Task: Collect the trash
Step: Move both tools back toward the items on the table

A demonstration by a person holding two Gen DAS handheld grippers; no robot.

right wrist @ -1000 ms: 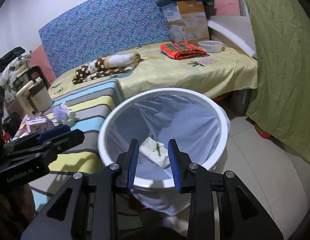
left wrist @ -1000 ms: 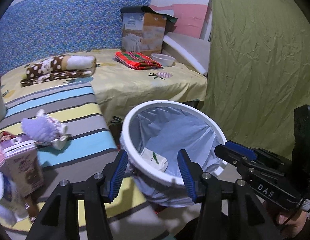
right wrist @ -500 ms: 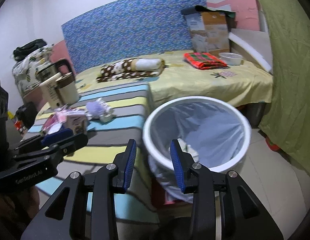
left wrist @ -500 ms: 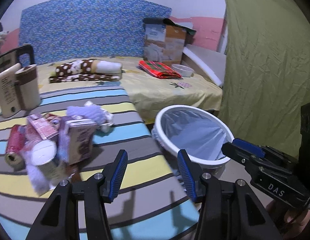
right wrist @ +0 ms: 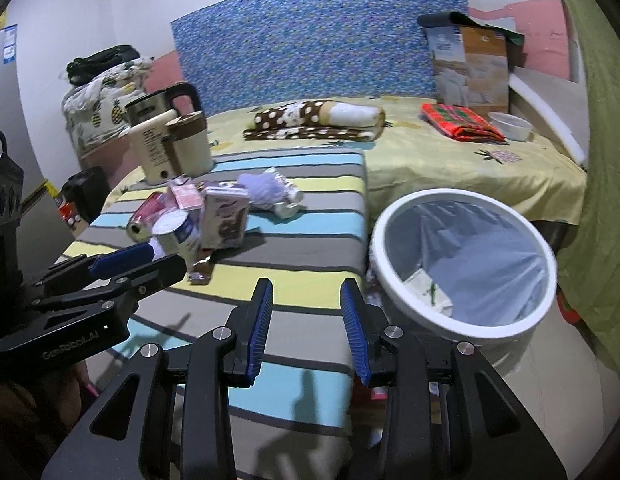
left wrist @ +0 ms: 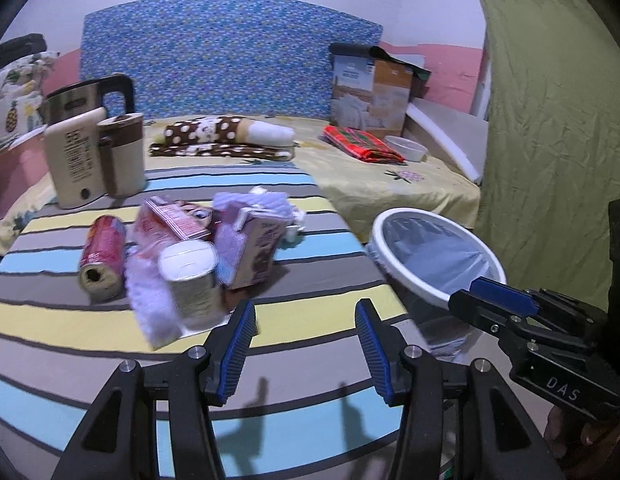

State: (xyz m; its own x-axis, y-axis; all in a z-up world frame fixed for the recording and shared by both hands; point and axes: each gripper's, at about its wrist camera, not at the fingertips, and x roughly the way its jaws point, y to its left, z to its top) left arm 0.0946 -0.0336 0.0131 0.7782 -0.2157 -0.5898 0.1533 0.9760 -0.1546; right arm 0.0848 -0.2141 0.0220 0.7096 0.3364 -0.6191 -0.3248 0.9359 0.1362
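Note:
A pile of trash lies on the striped table [left wrist: 310, 420]: a red can [left wrist: 102, 256] on its side, a white can [left wrist: 190, 276], a brown-and-pink carton [left wrist: 254, 252], a pink packet [left wrist: 170, 224] and a purple fluffy wad [right wrist: 262, 188]. My left gripper [left wrist: 304, 320] hovers open just in front of the pile, with nothing between its blue pads. My right gripper [right wrist: 306, 292] is open and empty over the table's right corner. Beside that corner stands the white-rimmed bin [right wrist: 461, 324] with a clear liner. A crumpled white wrapper [right wrist: 427, 294] lies inside it.
A cream and brown kettle-like jug [left wrist: 94, 160] stands at the table's back left. Behind is a bed with a yellow sheet [left wrist: 389, 184], a dotted blanket roll [left wrist: 222, 140], a red cloth [left wrist: 361, 144], a bowl [right wrist: 509, 124] and a box [left wrist: 369, 92]. A green curtain [left wrist: 549, 140] hangs at the right.
Both grippers have swung left, away from the bin and toward the table. The bin has slid to the right in both views, and the trash pile has come into view. The right jaws stand slightly wider.

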